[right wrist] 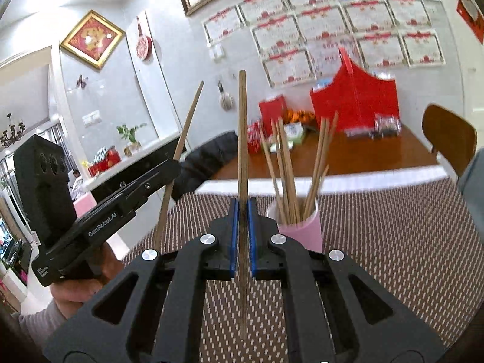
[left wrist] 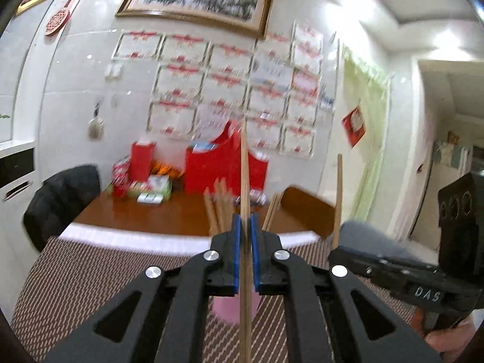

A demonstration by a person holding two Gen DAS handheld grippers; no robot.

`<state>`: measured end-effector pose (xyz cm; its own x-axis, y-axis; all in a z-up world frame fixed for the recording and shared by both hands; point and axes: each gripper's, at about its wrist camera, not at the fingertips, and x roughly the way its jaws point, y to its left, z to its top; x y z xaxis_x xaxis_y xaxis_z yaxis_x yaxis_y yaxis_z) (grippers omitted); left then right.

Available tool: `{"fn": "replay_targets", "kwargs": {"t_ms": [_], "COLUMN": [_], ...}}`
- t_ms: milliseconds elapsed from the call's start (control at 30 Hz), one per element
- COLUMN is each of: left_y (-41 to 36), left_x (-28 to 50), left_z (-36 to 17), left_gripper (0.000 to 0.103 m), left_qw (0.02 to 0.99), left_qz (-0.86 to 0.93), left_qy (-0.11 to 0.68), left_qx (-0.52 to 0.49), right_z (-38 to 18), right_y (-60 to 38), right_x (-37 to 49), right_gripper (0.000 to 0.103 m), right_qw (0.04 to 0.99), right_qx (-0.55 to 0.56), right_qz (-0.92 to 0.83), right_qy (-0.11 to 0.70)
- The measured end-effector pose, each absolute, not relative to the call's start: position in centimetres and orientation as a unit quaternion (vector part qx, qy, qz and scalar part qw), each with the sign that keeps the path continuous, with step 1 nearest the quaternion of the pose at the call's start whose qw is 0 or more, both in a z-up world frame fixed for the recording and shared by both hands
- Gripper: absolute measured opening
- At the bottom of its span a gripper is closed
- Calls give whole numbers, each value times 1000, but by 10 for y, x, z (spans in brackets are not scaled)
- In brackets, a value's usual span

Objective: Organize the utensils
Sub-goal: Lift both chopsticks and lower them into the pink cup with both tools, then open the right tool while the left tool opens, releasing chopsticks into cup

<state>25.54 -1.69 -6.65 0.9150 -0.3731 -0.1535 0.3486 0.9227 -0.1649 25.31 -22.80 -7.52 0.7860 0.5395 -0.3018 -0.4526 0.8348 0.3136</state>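
1. Chopsticks fill both my grippers: my left gripper (left wrist: 245, 220) is clamped on one pale wooden chopstick (left wrist: 244, 163), held nearly upright between the blue pads (left wrist: 237, 242).
2. My right gripper (right wrist: 243, 211) is clamped on a darker chopstick (right wrist: 242, 127), also upright, its lower end hanging below the jaws.
3. From the right wrist view, a pink cup (right wrist: 302, 230) stands on the woven brown placemat (right wrist: 393, 227), near the mat's far edge and just right of my right gripper.
4. That cup holds a bundle of chopsticks (right wrist: 287, 175), fanned out and leaning against its rim.
5. In the left wrist view the cup (left wrist: 227, 308) sits directly below and behind my left jaws, mostly hidden.
6. Beyond the mat's far edge lies a brown wooden table (right wrist: 348, 157) with a red gift bag (right wrist: 357, 103) at its back edge by the wall.
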Motion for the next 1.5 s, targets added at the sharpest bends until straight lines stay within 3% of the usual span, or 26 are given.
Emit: {"fn": "replay_targets", "kwargs": {"t_ms": [200,433,867,1367,1467,1500], "left_y": [-33,-46,-59,-53,-49,-47], "left_x": [291,342,397,409,409,409], "left_z": [-33,-35,-85,-127,-132,-132], "left_gripper": [6,6,6,6,7,11], "left_qw": [973,968,966,968,967,967], "left_qz": [-214,-229,-225,-211,-205,-203], "left_qy": [19,-11,16,50,60,63], "left_qx": [-79,-106,-126,-129,-140,-142], "right_z": [-35,-12,-32,-72,-78,-79], "right_y": [-236,-239,-239,-225,-226,-227], "right_x": [284,326,374,393,392,391], "right_gripper": [6,6,6,7,8,12], "right_qw": [949,959,963,958,956,955], "right_qx": [113,102,87,79,86,90], "right_qz": [253,237,226,226,224,224], "right_qy": [151,119,121,160,169,173]}}
